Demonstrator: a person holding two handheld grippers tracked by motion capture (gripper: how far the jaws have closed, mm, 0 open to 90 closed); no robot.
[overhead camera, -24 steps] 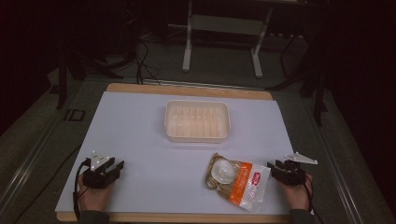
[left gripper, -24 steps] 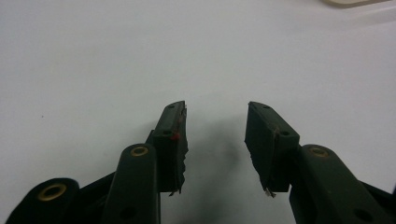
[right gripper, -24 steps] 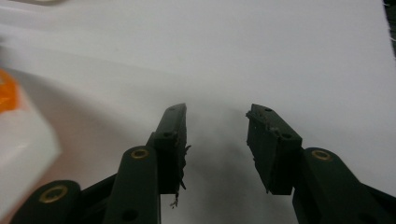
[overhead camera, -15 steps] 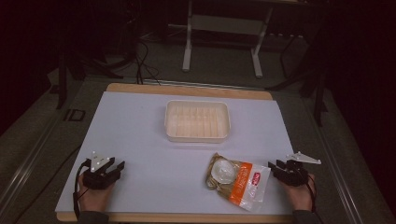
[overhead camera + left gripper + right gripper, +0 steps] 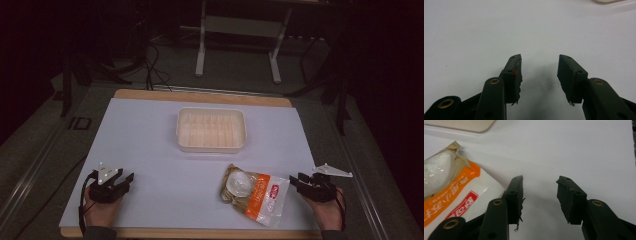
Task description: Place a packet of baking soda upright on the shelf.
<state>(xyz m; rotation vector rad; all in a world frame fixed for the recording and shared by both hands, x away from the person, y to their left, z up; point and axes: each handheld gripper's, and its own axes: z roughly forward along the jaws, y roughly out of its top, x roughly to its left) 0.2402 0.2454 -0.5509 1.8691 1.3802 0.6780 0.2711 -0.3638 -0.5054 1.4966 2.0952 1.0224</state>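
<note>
A white sheet covers the wooden table, smooth and matte, with the wood showing as a thin border at the far and near edges. Toward the far middle sits a cream plastic tray, a shallow rectangle with rounded corners and a ribbed floor. Near the front right lies the snack bag, a flat, crinkled, glossy packet in orange and white with a red label and a clear window showing a pale round piece. The right gripper rests just beside the bag's right end; in the right gripper view its jaws stand apart over bare sheet, the bag lying against the left jaw's outer side. The left gripper sits well apart at the front left, its jaws likewise spread with nothing between them.
</note>
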